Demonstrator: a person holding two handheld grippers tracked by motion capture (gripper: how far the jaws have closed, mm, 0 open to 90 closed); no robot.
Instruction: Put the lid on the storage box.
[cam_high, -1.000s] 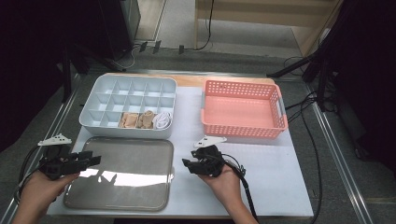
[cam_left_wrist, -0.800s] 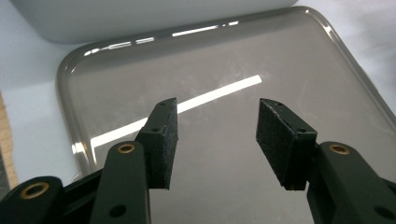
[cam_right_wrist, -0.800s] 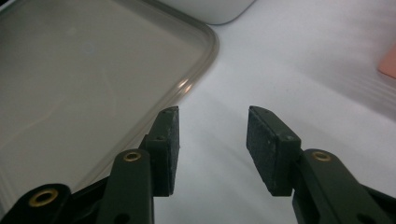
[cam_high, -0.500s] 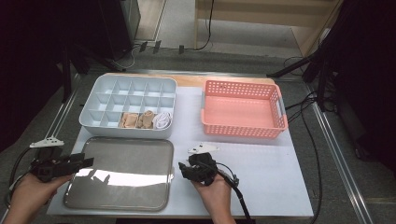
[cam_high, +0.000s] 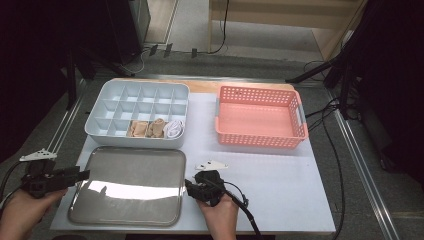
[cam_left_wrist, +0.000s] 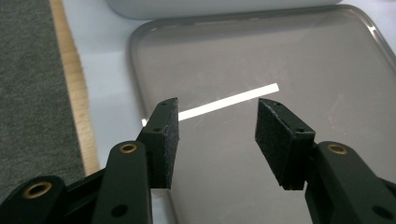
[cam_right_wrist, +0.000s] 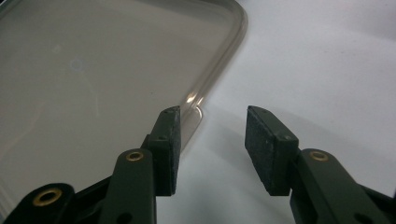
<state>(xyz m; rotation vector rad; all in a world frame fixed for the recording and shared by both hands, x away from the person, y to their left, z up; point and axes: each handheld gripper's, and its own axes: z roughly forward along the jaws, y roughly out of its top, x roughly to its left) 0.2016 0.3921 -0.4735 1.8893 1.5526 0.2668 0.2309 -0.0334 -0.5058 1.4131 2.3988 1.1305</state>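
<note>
The flat rectangular grey metal tray (cam_high: 130, 185) lay on the white tabletop (cam_high: 280, 185), before the pale blue compartment box (cam_high: 137, 112). It looked stiff, smooth and slippery, so its raised rim seemed the best hold. The left claw (cam_left_wrist: 217, 135) hovered spread over its left edge, and the right claw (cam_right_wrist: 212, 149), just closing a little with nothing pinched, straddled its right rim.

- The person's left hand (cam_high: 22, 210) enters from the bottom left corner, holding the left gripper (cam_high: 80, 175) low and nearly level, pointing right.
- Its two black fingers (cam_left_wrist: 161, 135) stand well apart with nothing between them.
- The right hand (cam_high: 220, 215) comes up from the bottom edge, gripping the right gripper (cam_high: 189, 185), which points left.
- Its fingers (cam_right_wrist: 166, 140) have just been closing a little, yet a clear gap remains and nothing is between them.
- A cable trails back beside the right wrist.
</note>
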